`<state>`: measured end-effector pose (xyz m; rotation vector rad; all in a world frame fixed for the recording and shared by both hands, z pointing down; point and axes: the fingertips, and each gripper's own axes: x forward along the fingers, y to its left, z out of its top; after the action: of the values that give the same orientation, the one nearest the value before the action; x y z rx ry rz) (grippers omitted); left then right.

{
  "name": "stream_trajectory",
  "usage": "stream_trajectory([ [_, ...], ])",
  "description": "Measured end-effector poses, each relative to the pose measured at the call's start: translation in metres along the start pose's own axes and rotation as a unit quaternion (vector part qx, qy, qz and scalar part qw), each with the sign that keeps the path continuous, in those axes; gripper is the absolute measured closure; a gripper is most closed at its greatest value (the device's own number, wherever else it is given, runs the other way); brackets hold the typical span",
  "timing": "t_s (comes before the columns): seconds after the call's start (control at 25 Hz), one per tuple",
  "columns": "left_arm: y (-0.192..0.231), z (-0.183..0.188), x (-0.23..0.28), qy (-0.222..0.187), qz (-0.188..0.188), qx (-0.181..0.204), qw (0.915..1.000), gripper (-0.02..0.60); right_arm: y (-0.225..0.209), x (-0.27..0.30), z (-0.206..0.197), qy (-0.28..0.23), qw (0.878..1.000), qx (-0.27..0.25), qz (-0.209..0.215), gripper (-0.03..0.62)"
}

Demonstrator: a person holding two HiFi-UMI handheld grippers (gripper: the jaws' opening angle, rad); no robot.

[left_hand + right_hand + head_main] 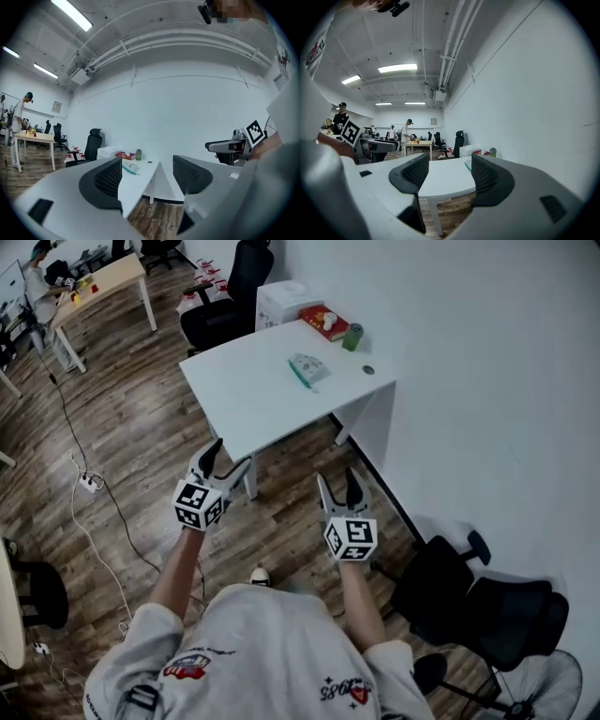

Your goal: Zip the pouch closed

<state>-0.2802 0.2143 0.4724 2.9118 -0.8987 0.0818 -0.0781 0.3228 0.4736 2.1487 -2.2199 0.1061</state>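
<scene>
A pale pouch (307, 368) with a teal zip edge lies on the white table (253, 395), towards its far right part; it also shows small in the left gripper view as the pouch (130, 166). Both grippers hang in the air on the near side of the table, well short of the pouch. My left gripper (225, 458) is open with nothing between its jaws, and so is my right gripper (339, 485). In the right gripper view the pouch is mostly hidden behind the right jaw.
A red box (323, 322), a green can (352, 337) and a small dark disc (367, 370) sit at the table's far end. A white cabinet (281, 301) and a black chair (230, 292) stand beyond it. Another black chair (487, 601) is at my right. Cables and a power strip (90, 484) lie on the wooden floor.
</scene>
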Motion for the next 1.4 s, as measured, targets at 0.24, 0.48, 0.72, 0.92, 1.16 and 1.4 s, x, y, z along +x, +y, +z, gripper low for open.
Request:
stream_trajectory([
  [0.24, 0.026, -0.008, 0.041, 0.008, 0.001, -0.009, 0.9999, 0.259, -0.025, 0.046, -0.005, 0.008, 1.0, 0.002, -0.003, 0.326],
  [0.48, 0.052, -0.017, 0.096, 0.015, 0.009, -0.016, 0.9997, 0.259, -0.059, 0.105, -0.014, 0.012, 1.0, 0.002, 0.007, 0.327],
  [0.72, 0.084, -0.016, 0.173, 0.018, 0.033, -0.021, 0.9991, 0.259, -0.115, 0.181, -0.017, 0.017, 0.999, 0.004, 0.027, 0.327],
  [0.92, 0.109, -0.001, 0.244, 0.02, 0.062, -0.021, 0.9977, 0.259, -0.17, 0.256, -0.008, 0.027, 0.998, 0.0, 0.058, 0.327],
  [1.16, 0.154, 0.004, 0.347, 0.02, 0.1, -0.027, 0.9944, 0.259, -0.232, 0.363, -0.01, 0.035, 0.994, -0.013, 0.104, 0.327],
  [1.4, 0.183, 0.019, 0.414, 0.014, 0.131, -0.02, 0.9911, 0.259, -0.273, 0.444, 0.002, 0.032, 0.989, -0.015, 0.141, 0.327],
])
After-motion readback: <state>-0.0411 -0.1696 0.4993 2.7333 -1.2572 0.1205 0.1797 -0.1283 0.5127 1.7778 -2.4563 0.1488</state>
